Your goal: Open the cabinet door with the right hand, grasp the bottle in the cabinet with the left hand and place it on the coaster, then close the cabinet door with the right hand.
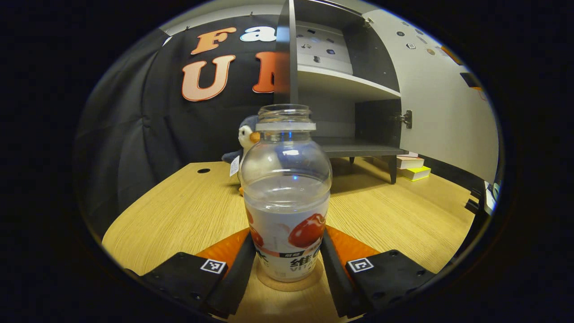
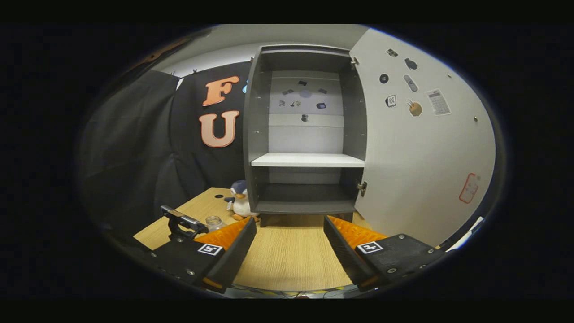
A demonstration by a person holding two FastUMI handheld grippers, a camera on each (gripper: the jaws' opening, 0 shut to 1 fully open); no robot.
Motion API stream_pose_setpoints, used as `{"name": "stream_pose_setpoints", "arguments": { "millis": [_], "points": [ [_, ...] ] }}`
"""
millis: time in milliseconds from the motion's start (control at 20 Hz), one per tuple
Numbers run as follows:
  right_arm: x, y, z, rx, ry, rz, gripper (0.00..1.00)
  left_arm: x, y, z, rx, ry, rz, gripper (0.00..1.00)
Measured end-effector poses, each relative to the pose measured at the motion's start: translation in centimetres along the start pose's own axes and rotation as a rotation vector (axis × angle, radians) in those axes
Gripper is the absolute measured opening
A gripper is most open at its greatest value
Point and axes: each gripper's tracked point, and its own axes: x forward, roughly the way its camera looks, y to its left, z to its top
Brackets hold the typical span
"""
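Now the left gripper (image 1: 287, 264) has its two fingers hard against either side of the bottle (image 1: 287, 197), low down on the label, and the bottle stands upright on the round coaster (image 1: 289, 283) at the near edge of the wooden table (image 1: 179, 211); whether both pads truly press or have just begun to slacken, I can't quite say from this angle. By my reading the placing step is all but finished, so the next call is for those fingers to spread and draw back level, without tipping the uncapped bottle. Over in the right gripper view, the right gripper (image 2: 289, 244) hangs with its fingers wide and nothing between them, facing the cabinet (image 2: 307, 134) at the far side of the table. The cabinet door (image 2: 421, 143) is swung fully out to the right, so closing means reaching right and pushing it leftward. A toy penguin (image 2: 240, 199) sits just left of the cabinet's foot, clear of the door's swing. Books (image 1: 415, 168) lie near the door's base, possibly in its path.
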Motion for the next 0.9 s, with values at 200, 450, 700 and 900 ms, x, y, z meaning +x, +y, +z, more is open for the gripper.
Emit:
{"name": "stream_pose_setpoints", "arguments": {
  "millis": [200, 450, 700, 900],
  "points": [
    [-0.3, -0.4, 0.6, 0.007, -0.014, 0.0, 0.94, 0.0, -0.1, -1.1, -0.039, 0.06, 0.0, 0.87],
    [-0.8, -1.3, 1.1, 0.034, -0.021, -0.01, 0.93, -0.2, 0.3, -0.8, -0.067, 0.084, 0.025, 0.96],
    [-1.9, -1.6, 1.8, 0.031, -0.034, -0.009, 0.94, 0.0, 0.3, 2.0, -0.019, 0.05, 0.023, 0.97],
    [-2.9, -2.0, 3.0, 0.01, -0.06, -0.015, 0.94, 0.1, 0.5, 5.5, 0.001, -0.008, 0.028, 0.97]
  ]
}}
